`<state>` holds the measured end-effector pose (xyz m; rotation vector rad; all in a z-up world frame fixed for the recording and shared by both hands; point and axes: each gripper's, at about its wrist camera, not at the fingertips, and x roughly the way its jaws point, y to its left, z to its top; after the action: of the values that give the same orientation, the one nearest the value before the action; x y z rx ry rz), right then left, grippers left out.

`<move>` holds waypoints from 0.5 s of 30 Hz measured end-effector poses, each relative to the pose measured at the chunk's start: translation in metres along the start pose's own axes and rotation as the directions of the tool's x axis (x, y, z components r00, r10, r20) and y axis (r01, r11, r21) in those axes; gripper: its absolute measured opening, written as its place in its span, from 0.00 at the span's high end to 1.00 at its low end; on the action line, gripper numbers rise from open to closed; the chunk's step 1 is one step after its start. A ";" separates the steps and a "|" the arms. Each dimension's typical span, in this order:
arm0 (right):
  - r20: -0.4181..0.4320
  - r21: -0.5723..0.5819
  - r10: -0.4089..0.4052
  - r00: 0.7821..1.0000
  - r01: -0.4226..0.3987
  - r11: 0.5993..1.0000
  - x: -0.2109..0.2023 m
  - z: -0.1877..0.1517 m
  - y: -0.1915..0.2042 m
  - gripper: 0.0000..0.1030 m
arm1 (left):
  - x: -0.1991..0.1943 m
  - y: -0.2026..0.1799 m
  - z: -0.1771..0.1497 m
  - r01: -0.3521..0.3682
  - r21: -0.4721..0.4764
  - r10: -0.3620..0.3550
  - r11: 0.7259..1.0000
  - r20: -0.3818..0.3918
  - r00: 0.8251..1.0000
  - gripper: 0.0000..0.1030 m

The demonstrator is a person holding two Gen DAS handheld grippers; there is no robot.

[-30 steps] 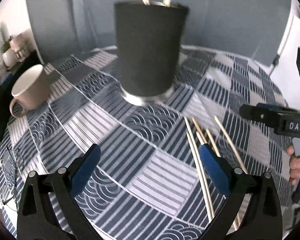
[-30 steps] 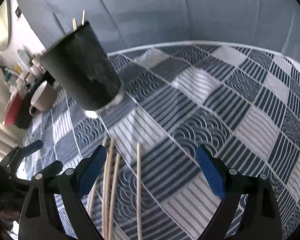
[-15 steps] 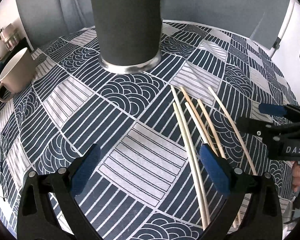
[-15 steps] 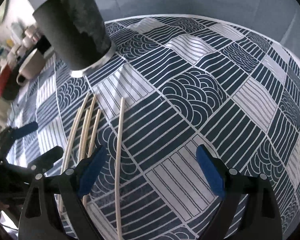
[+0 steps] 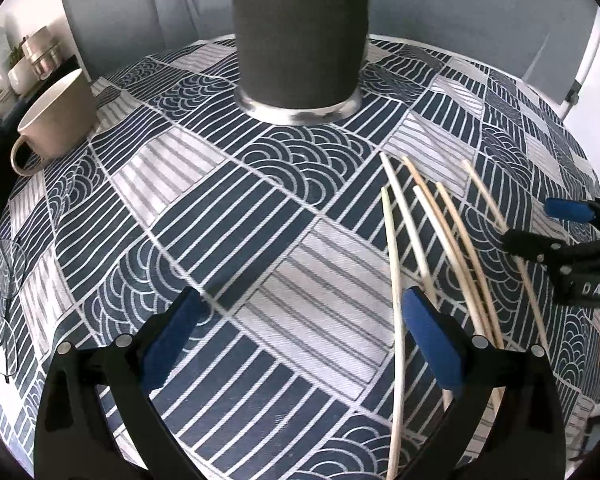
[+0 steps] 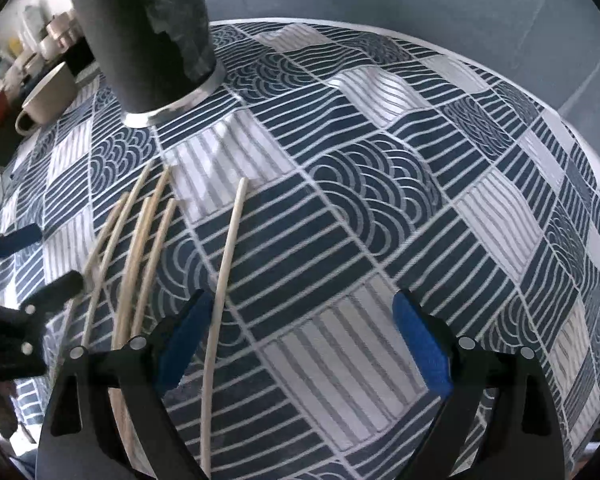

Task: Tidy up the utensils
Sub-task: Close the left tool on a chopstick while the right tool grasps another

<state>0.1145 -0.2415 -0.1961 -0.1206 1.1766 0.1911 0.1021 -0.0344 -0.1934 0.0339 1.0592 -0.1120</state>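
Soft daylight throughout, glare on the holder's (image 5: 298, 36) metal base; fisheye bends the patterned bench (image 6: 380, 200) hard at the edges, and the chopsticks (image 6: 140, 240) smear slightly.

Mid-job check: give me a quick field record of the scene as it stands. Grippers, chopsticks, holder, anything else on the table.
left gripper: open, empty, above the tablecloth
right gripper: open, empty, beside the chopsticks
chopsticks: six loose, lying flat on the cloth
holder: dark cylinder, upright, metal base ring
mug: beige, upright, left of the holder
tablecloth: navy and white patchwork
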 end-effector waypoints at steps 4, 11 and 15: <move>-0.016 0.003 -0.005 1.000 0.005 1.000 -0.002 -0.002 -0.012 0.19 | 0.001 0.005 0.002 -0.004 0.002 0.004 1.000 -0.028 1.000 0.04; -0.008 0.008 0.003 1.000 -0.003 1.000 -0.013 -0.006 -0.035 0.69 | -0.001 0.018 0.004 0.003 0.012 -0.002 1.000 -0.072 0.997 0.09; -0.024 0.018 -0.007 1.000 0.007 1.000 -0.014 -0.003 -0.046 0.90 | -0.007 0.022 0.006 -0.016 0.030 0.018 0.999 -0.062 0.998 0.36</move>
<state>0.1163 -0.2882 -0.1847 -0.1114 1.2010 0.1737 0.1064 -0.0123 -0.1852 0.0736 1.1190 -0.1116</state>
